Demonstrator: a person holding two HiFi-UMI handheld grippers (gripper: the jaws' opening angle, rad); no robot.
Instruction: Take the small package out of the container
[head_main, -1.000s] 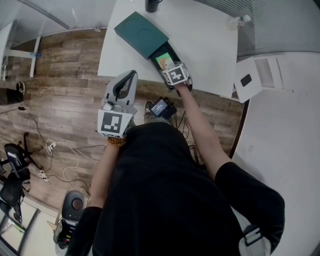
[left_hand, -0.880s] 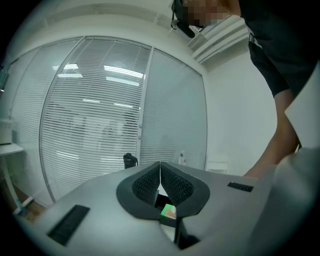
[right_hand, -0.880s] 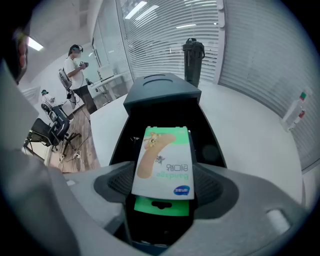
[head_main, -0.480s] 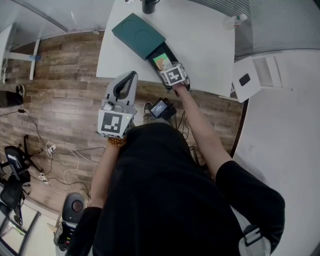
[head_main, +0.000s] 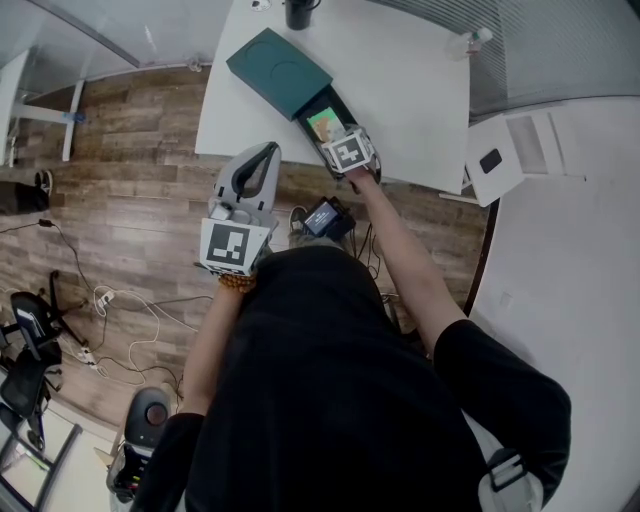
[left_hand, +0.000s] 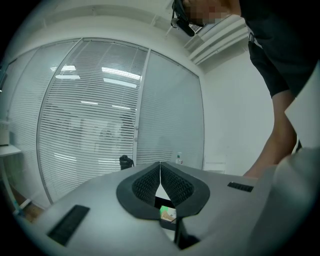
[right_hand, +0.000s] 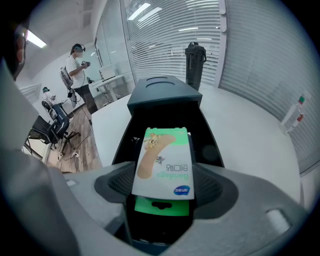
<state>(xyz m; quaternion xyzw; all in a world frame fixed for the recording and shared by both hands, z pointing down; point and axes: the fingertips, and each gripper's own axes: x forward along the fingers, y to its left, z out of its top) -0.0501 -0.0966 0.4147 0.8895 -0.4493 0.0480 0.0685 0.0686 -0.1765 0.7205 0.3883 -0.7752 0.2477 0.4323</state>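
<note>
While the left gripper (left_hand: 160, 182) hangs pinched together and empty, well behind, the right gripper (right_hand: 163, 186) clamps the small package (right_hand: 165, 157) by its long sides. Its long axis runs straight ahead of the jaws, directly above the open container (right_hand: 209, 137); lifting up and back should free it.

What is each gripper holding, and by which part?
Right gripper clamps the bandage package by the side edges of its near end; left gripper is shut, empty.
</note>
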